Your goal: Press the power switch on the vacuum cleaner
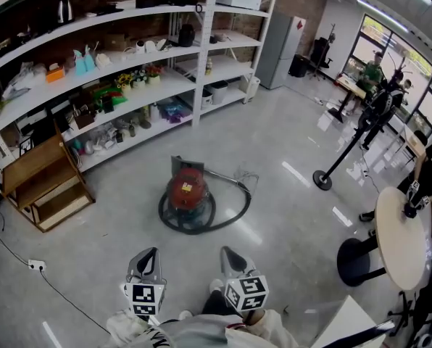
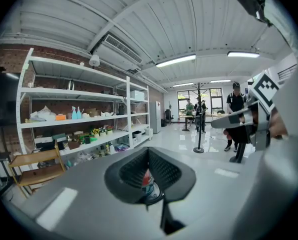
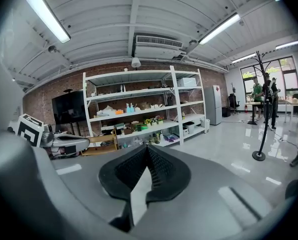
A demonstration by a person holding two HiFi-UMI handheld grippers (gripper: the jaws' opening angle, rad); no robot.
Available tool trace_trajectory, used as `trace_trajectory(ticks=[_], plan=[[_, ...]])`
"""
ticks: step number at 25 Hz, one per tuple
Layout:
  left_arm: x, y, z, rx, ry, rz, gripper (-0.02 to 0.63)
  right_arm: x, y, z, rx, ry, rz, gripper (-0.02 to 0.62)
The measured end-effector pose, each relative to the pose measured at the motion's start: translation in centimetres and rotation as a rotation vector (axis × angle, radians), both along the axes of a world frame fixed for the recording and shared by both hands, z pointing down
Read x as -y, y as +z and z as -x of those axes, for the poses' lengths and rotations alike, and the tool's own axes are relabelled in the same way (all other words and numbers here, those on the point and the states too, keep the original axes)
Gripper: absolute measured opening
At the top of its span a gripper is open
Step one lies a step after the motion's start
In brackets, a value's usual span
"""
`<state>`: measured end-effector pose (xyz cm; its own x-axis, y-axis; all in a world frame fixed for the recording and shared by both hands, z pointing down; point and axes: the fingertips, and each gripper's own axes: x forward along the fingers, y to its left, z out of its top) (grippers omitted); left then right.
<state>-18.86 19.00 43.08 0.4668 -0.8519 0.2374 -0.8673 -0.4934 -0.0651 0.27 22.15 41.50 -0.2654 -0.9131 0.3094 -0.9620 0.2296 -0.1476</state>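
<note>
1 red vacuum cleaner (image 1: 186, 188) stands on the glossy grey floor (image 1: 288, 216) in the middle of the room, its dark hose (image 1: 239, 200) looped around its base. It is well apart from both tongs and straight ahead of them. The left tongs (image 1: 149, 257) and right tongs (image 1: 230, 255) are side by side at the lower edge of the head view, each pointing toward the cleaner. In the left gripper view the left tongs (image 2: 149, 152) have their tips pressed together with nothing held; a sliver of the red cleaner (image 2: 147, 181) shows through the slot below the tips. The right tongs (image 3: 148, 152) are likewise closed at the tips and empty, with bare floor showing through the slot. Behind the cleaner, white shelving (image 1: 140, 85) full of small items lines the brick wall, a wooden step stool (image 1: 46, 183) beside it. 1 round bench (image 1: 399, 239) stands at the right.
</note>
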Motion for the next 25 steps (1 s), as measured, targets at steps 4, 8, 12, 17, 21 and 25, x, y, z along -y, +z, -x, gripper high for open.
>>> trace_trajectory(ticks=[4,8,12,17,21,25], plan=[[0.8,0.1,-0.4,0.010,-0.005,0.015,0.000,1.1,-0.1,-0.3,0.003,-0.013,-0.001,0.000],[1.9,0.2,-1.3,0.013,-0.011,0.016,0.000,2.3,0.2,-1.2,0.008,-0.018,0.002,0.000],[3.2,0.1,-2.3,0.015,-0.017,0.013,0.000,3.7,0.4,-2.1,0.015,-0.024,0.008,0.000],[4.8,0.1,-3.7,0.026,-0.029,0.021,0.000,5.6,0.6,-3.4,0.026,-0.038,0.020,0.000],[5.8,0.5,-4.5,0.040,-0.041,0.042,0.000,6.9,0.7,-4.3,0.032,-0.053,0.029,0.000],[7.0,-0.2,-5.8,0.037,-0.043,0.028,0.000,8.3,0.8,-5.3,0.038,-0.061,0.031,0.000]])
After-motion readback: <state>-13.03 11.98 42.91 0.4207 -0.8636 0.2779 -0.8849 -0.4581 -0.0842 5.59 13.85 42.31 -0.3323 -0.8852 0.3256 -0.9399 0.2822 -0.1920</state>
